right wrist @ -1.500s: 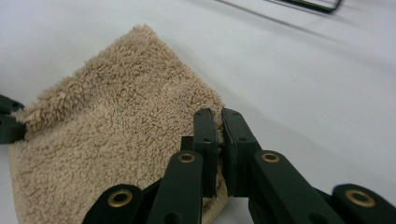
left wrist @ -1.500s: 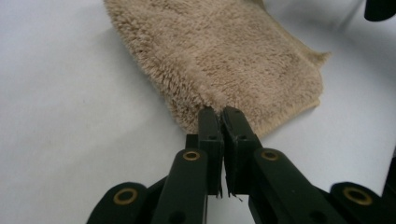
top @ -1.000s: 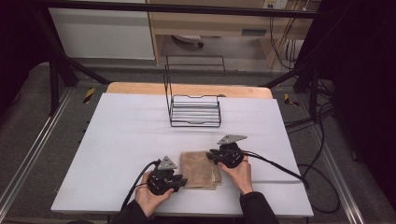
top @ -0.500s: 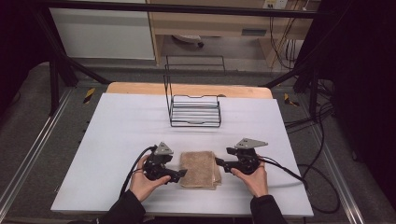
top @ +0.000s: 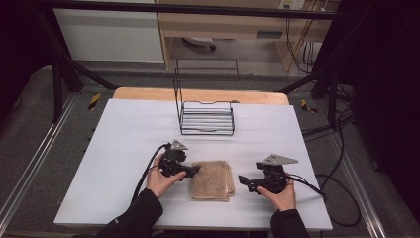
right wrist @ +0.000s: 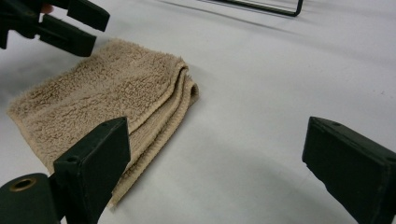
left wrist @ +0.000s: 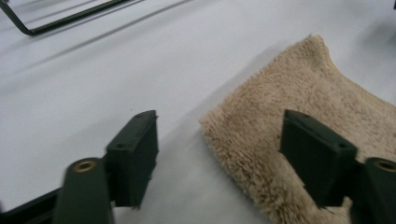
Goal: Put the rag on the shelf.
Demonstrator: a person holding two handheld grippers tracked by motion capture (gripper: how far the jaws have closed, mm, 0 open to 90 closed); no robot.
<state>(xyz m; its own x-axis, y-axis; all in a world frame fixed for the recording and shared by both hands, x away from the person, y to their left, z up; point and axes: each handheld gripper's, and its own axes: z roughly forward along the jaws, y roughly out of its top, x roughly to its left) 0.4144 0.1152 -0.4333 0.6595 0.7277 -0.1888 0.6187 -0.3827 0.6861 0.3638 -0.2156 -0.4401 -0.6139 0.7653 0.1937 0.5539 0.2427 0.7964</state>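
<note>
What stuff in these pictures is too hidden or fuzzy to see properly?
- Towel: in the left gripper view its near part is cut off by the bottom and right edges and partly covered by a jaw.
- Wire rack: the right gripper view catches just its bottom wire; the top edge cuts off the rest.
- Left gripper: in the high view it is too small to tell whether it touches the towel.

Right gripper (top: 243, 180) now drawn back off the folded towel (top: 213, 179), left gripper (top: 194, 170) shifted leftward to its edge.

You're in a lab/test cell: black frame rig (top: 59, 69) round a white table (top: 124, 144), loose cables (top: 341, 163) on grey carpet (top: 29, 124).
</note>
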